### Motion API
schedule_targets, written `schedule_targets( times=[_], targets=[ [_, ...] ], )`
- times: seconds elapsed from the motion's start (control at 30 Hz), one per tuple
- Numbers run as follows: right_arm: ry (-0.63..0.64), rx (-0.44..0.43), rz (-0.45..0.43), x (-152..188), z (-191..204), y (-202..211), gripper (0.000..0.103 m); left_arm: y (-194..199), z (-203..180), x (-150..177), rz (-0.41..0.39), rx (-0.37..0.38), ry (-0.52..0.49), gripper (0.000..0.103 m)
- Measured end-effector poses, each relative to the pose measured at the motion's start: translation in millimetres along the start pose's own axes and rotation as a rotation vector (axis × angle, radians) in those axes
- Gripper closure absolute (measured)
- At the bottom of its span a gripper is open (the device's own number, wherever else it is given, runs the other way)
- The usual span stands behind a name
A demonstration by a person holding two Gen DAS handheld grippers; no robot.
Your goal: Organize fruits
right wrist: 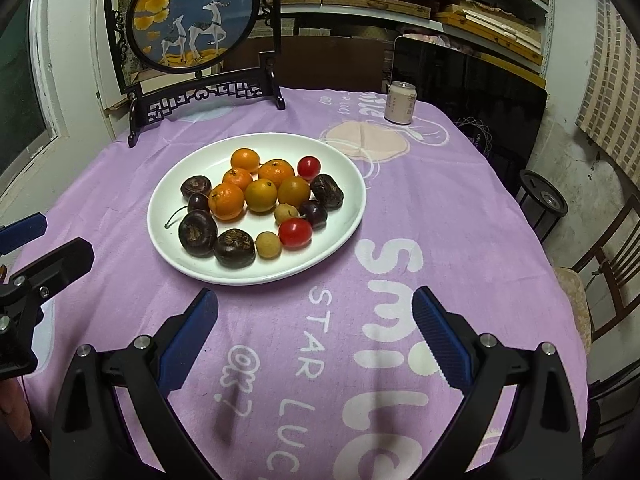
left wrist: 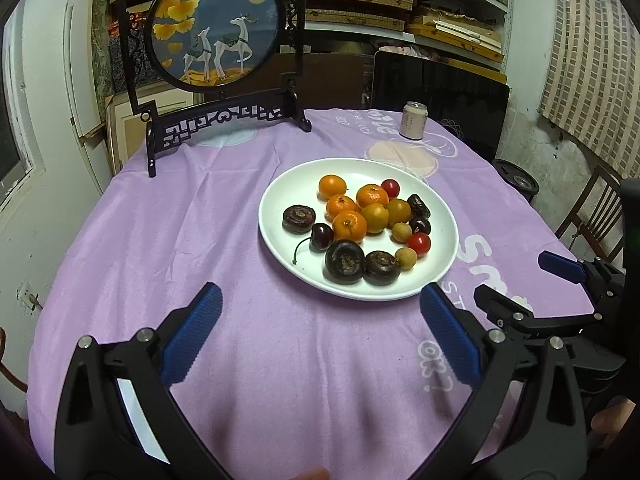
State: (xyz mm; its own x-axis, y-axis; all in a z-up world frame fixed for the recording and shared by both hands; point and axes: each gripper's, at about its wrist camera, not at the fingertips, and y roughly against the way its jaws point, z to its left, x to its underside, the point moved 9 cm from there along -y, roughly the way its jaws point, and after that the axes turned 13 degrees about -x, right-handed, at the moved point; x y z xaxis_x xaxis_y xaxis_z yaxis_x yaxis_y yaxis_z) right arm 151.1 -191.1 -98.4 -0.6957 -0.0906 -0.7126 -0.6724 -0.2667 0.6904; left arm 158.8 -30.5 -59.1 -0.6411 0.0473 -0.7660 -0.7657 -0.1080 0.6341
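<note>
A white oval plate [left wrist: 280, 216] [right wrist: 340, 184] lies on the purple tablecloth. It holds several small oranges [left wrist: 349, 225] [right wrist: 226, 201], dark water chestnuts [left wrist: 344, 261] [right wrist: 197, 233], cherries [left wrist: 321, 237] [right wrist: 313, 214], red cherry tomatoes [left wrist: 419, 243] [right wrist: 295, 233] and pale longans [left wrist: 405, 258] [right wrist: 268, 244]. My left gripper [left wrist: 318, 300] is open over the cloth just short of the plate's near rim, with nothing between its blue fingers [left wrist: 192, 338]. My right gripper [right wrist: 314, 306] is open too, below and right of the plate, also holding nothing.
A black-framed round deer picture [left wrist: 216, 24] [right wrist: 192, 12] stands at the table's back left. A pink can [left wrist: 415, 121] [right wrist: 400, 103] stands at the back right. A dark screen [left wrist: 440, 96], a stool [right wrist: 544, 200] and a wooden chair [right wrist: 612, 264] stand beyond the right edge.
</note>
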Motion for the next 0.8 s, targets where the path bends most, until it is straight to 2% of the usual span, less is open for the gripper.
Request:
schedule_targets(
  times=[0.8],
  targets=[
    [0.001, -0.019, 0.005, 0.5, 6.4, -0.3, 0.005, -12.3, 7.9, 2.9, 0.046, -0.005, 0.024, 0.002]
  ],
)
